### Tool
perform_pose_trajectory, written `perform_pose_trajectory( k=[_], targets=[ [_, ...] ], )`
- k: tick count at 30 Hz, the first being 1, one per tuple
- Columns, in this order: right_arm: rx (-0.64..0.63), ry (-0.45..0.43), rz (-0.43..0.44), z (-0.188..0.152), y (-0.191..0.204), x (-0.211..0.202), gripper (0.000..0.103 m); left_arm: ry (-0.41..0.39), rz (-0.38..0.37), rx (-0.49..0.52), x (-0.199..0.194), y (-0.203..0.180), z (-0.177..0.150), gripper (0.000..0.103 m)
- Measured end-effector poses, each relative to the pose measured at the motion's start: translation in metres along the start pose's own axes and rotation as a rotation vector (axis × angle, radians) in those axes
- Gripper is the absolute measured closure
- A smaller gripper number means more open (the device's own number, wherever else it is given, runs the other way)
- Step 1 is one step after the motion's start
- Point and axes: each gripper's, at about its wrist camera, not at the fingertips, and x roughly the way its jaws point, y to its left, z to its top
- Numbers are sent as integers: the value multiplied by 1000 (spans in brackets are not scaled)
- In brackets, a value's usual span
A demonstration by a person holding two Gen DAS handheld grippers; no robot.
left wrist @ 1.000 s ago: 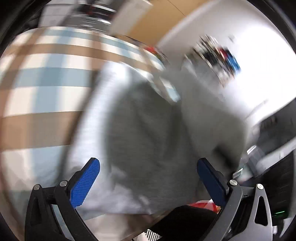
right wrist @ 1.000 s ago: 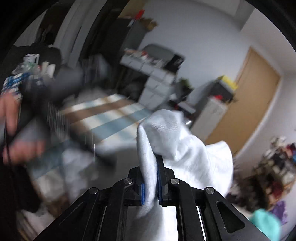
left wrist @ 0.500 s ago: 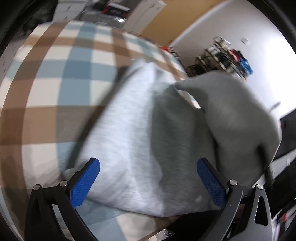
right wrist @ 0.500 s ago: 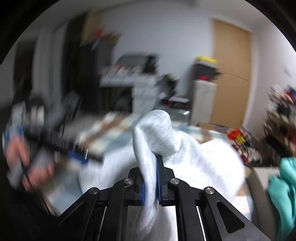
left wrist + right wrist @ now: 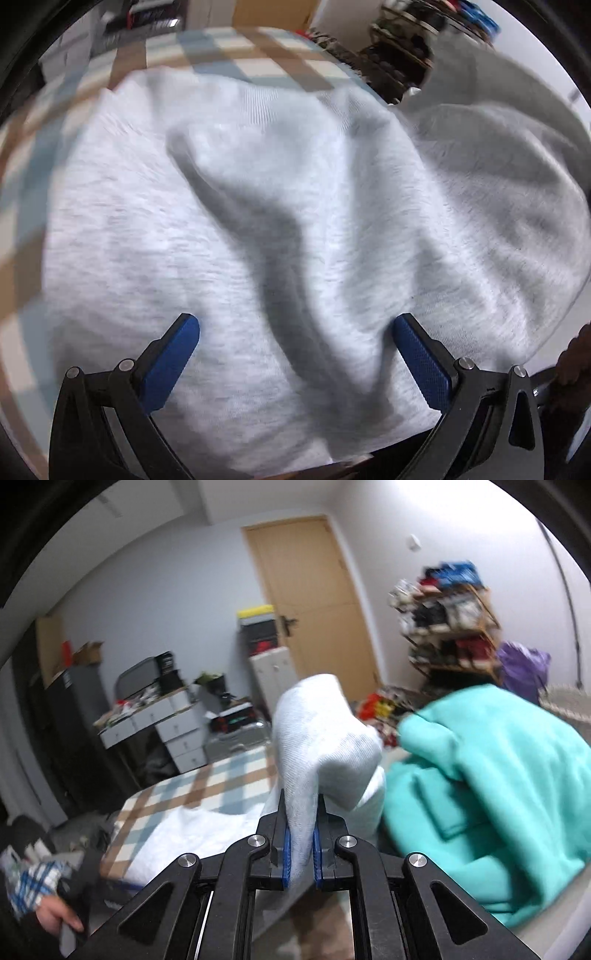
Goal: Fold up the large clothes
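A large light-grey sweatshirt [image 5: 258, 229] lies rumpled on the checked tablecloth [image 5: 236, 51], with a long fold shadow down its middle. My left gripper [image 5: 295, 328] hovers close over it, open, its blue pads [image 5: 170, 365] wide apart and nothing pinched. In the right wrist view my right gripper [image 5: 300, 843] is shut on a bunched part of the same grey sweatshirt [image 5: 321, 731], which it holds lifted above the table [image 5: 207, 786]; the fabric stands up past the pads. The rest of the garment trails down onto the table.
A teal garment [image 5: 491, 790] is heaped at the right of the table. A person's hand [image 5: 55, 919] with a plaid sleeve is at lower left. Behind are grey drawer units [image 5: 173, 734], a wooden door [image 5: 314, 602] and a cluttered shelf rack [image 5: 447, 616].
My left gripper has dropped closer over the sweatshirt, which now fills its view. My right gripper, still clamped on the fabric, has swung right and rolled; the teal garment has come into view.
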Motion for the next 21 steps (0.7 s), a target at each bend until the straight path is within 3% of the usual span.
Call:
perform_pose_trajectory(
  k=[6, 13, 16, 19, 21],
  targets=[
    [-70, -4, 45, 42, 6, 12, 97, 2, -12, -31, 14, -28, 11, 1],
    [-354, -86, 197, 75, 96, 6, 101, -18, -127, -65, 27, -53, 28, 3],
    [-463, -34, 294, 51, 139, 17, 101, -35, -231, -92, 29, -50, 32, 3],
    [-505, 88, 365, 16, 157, 37, 101, -8, -328, -138, 16, -29, 29, 6],
    [-523, 124, 403, -9, 160, 40, 101, 1, -362, -176, 2, -7, 20, 6]
  ],
)
